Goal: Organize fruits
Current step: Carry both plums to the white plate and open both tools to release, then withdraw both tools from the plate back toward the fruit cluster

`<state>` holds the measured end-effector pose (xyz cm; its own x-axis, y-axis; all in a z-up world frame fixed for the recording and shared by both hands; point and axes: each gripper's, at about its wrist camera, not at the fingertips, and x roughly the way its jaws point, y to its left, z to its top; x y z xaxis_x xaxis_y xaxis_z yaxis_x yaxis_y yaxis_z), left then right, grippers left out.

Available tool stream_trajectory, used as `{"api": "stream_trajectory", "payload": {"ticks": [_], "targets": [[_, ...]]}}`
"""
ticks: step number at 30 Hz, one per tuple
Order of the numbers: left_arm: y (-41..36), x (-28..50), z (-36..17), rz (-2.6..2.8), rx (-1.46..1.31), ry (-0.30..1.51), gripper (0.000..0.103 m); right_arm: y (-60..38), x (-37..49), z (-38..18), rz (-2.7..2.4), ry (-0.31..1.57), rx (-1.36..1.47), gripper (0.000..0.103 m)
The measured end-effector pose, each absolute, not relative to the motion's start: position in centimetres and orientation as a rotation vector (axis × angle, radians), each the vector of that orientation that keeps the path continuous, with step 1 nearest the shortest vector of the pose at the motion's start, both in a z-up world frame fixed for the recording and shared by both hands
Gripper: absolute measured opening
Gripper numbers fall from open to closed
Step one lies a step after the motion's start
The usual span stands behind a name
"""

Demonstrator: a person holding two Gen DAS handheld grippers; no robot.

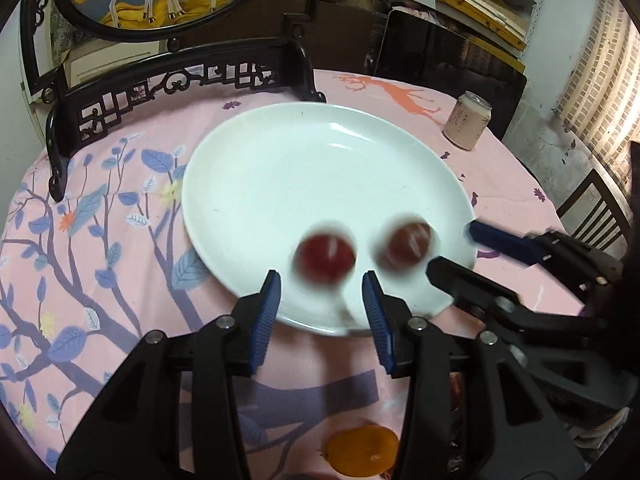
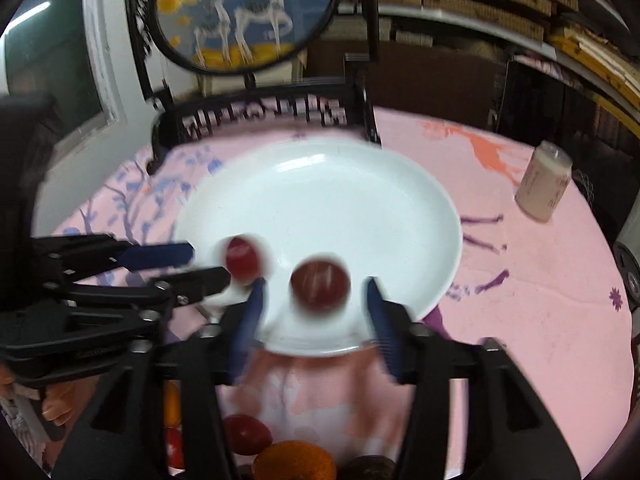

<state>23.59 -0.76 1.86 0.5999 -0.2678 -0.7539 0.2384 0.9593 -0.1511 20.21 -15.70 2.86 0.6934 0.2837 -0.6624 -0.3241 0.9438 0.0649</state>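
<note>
A white plate (image 1: 280, 168) lies on the pink tablecloth; it also shows in the right wrist view (image 2: 360, 208). Two dark red round fruits, blurred by motion, lie on its near part: one (image 1: 325, 258) just ahead of my open left gripper (image 1: 320, 284), the other (image 1: 406, 249) to its right. In the right wrist view the second fruit (image 2: 320, 285) sits just ahead of my open right gripper (image 2: 316, 292), and the first fruit (image 2: 242, 258) lies left, by the left gripper's fingers (image 2: 160, 256). The right gripper (image 1: 456, 250) appears at the plate's right rim.
An orange fruit (image 1: 362, 452) lies under the left gripper. More fruit, an orange one (image 2: 294, 462) and a red one (image 2: 246, 434), lies below the right gripper. A pale can (image 1: 467, 120) stands at the far right. A dark carved stand (image 1: 180, 80) is behind the plate.
</note>
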Motion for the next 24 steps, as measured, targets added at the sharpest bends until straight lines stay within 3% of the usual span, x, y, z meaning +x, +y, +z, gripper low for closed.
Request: {"api": "stream_trajectory", "payload": {"ticks": [4, 13, 16, 21, 24], "targets": [[-0.8, 23.1, 2.1, -0.284, -0.027, 0.856, 0.056, -16.0, 19.9, 3.0, 0.345, 0.743, -0.042, 0.062], [-0.6, 19.3, 3.3, -0.265, 0.030, 0.787, 0.060, -18.1, 17.6, 3.7, 0.345, 0.726, 0.066, 0.062], [-0.2, 17.6, 3.5, -0.253, 0.051, 0.762, 0.069, -19.3, 16.4, 4.1, 0.339, 0.711, 0.100, 0.062], [1.4, 15.4, 3.2, -0.254, 0.033, 0.766, 0.069, -22.0, 15.6, 4.5, 0.244, 0.719, 0.100, 0.062], [2.6, 14.7, 3.1, -0.239, 0.033, 0.787, 0.069, -26.6, 16.6, 4.5, 0.261, 0.764, 0.371, 0.062]]}}
